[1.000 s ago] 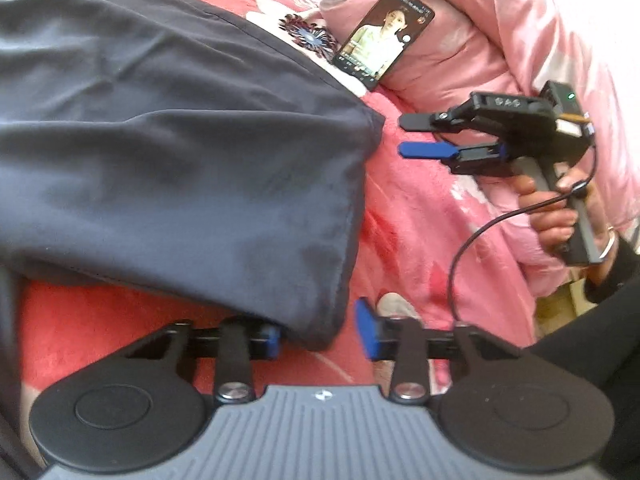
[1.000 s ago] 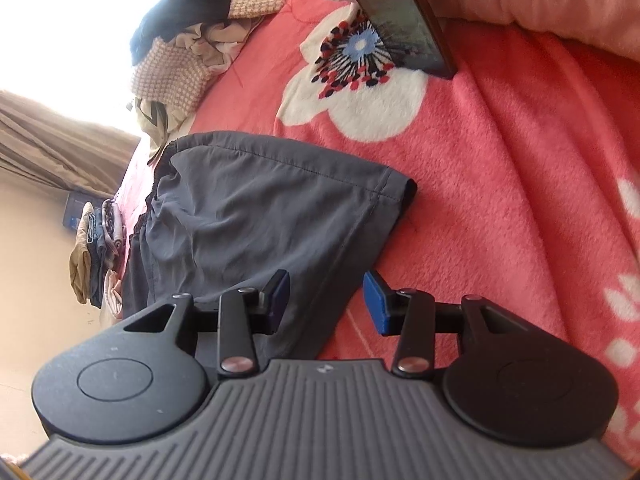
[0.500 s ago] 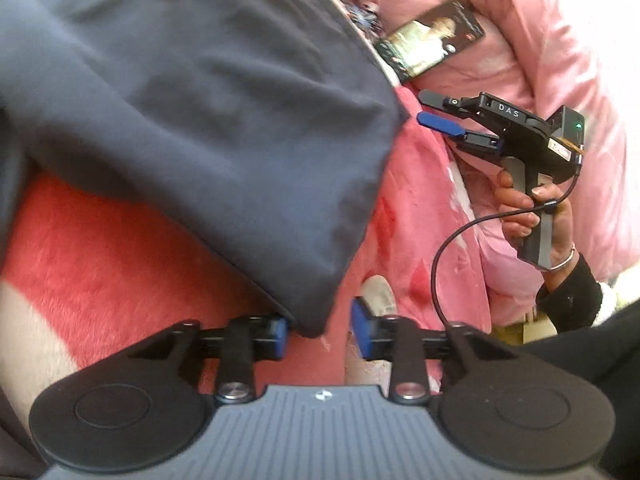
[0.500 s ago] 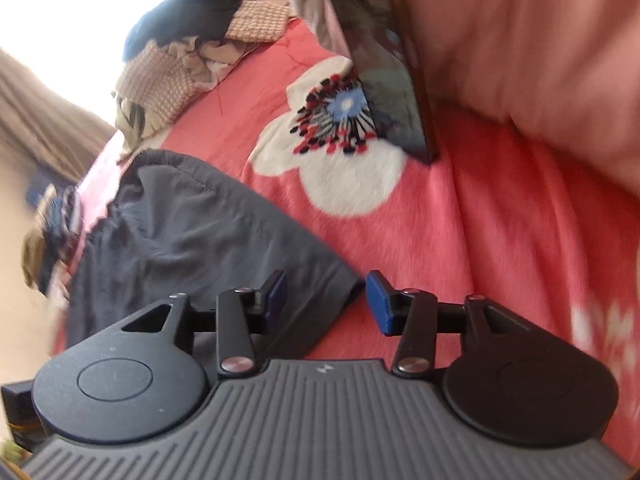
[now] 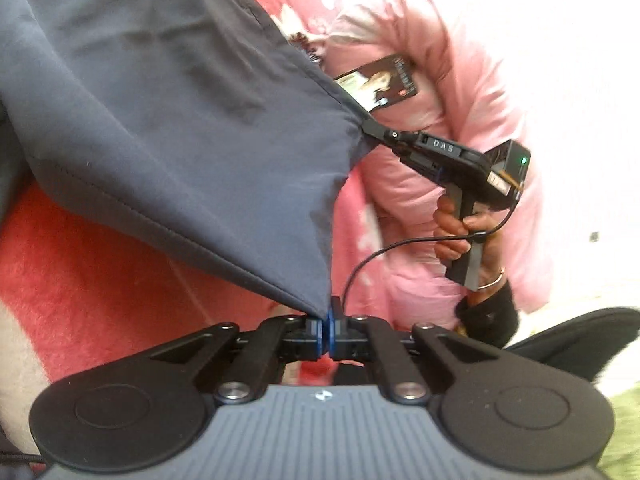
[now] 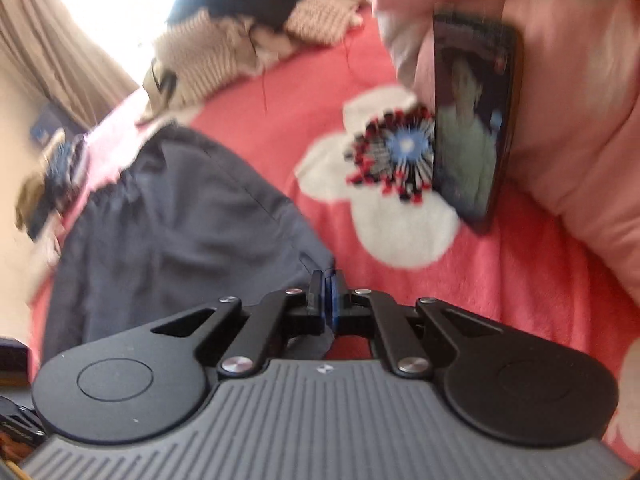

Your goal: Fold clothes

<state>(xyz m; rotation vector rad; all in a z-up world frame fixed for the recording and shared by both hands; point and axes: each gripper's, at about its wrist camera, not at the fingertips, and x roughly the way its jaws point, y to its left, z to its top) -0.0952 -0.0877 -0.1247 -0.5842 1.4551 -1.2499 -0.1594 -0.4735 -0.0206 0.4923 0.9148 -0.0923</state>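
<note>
Where hem corners rise — shorts [image 5: 168, 128] lengthwise away.

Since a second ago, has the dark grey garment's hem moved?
Yes. The dark grey garment now hangs lifted off the red floral blanket, pinched by the left gripper and the right gripper.

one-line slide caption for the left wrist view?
Left gripper and right gripper each pinch a corner of the dark shorts above the red blanket.

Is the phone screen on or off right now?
On. The phone, propped on edge against the pink quilt, shows a lit picture of a person in both wrist views. The picture is blurred, so I cannot tell more.
</note>
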